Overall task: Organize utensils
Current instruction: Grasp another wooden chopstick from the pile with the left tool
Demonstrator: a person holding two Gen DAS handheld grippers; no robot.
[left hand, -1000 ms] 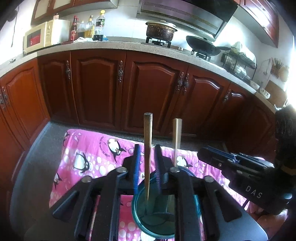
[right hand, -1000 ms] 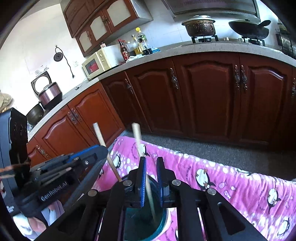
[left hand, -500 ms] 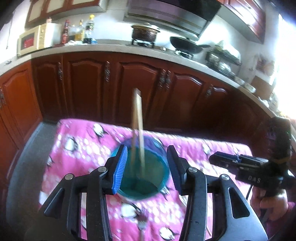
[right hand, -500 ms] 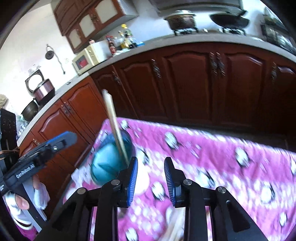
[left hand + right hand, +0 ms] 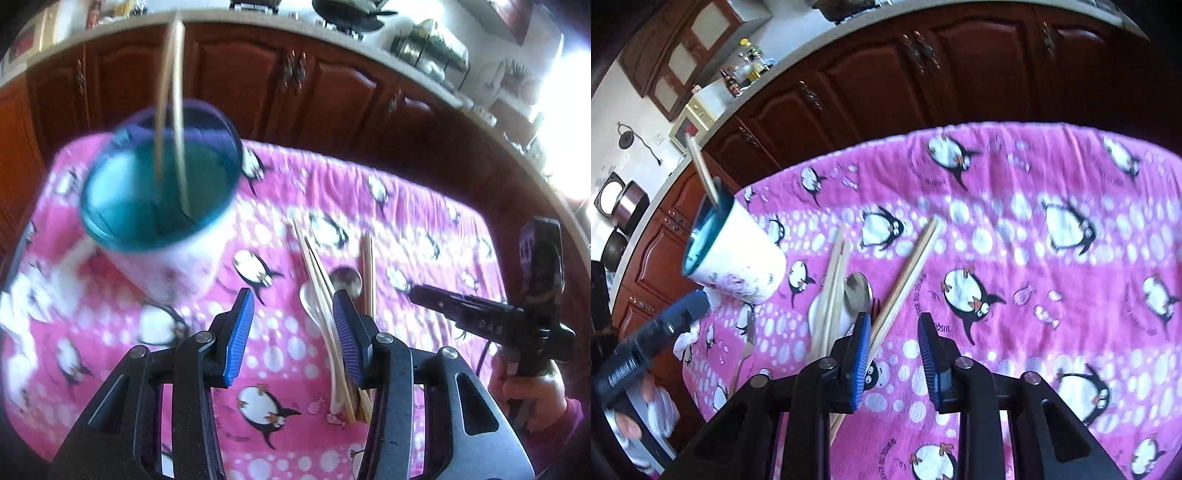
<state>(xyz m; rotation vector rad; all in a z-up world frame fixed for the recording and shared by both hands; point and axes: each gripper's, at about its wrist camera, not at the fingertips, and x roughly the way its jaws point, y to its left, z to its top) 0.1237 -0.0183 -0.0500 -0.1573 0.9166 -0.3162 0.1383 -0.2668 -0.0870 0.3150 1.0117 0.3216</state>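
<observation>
A white cup with a teal inside stands on the pink penguin cloth, with two wooden chopsticks upright in it; it also shows in the right wrist view. More chopsticks, a white spoon and a metal spoon lie on the cloth. My left gripper is open and empty above the cloth, just left of the lying chopsticks. My right gripper is open and empty, over a chopstick pair beside the metal spoon.
A fork lies on the cloth below the cup. Dark wooden cabinets run behind the table under a counter with a pan. The right gripper shows at the right of the left view.
Both grippers opened and let go of the chopsticks, which now stand in the cup. Both then pulled back and tilted down toward the utensils lying on the cloth.
</observation>
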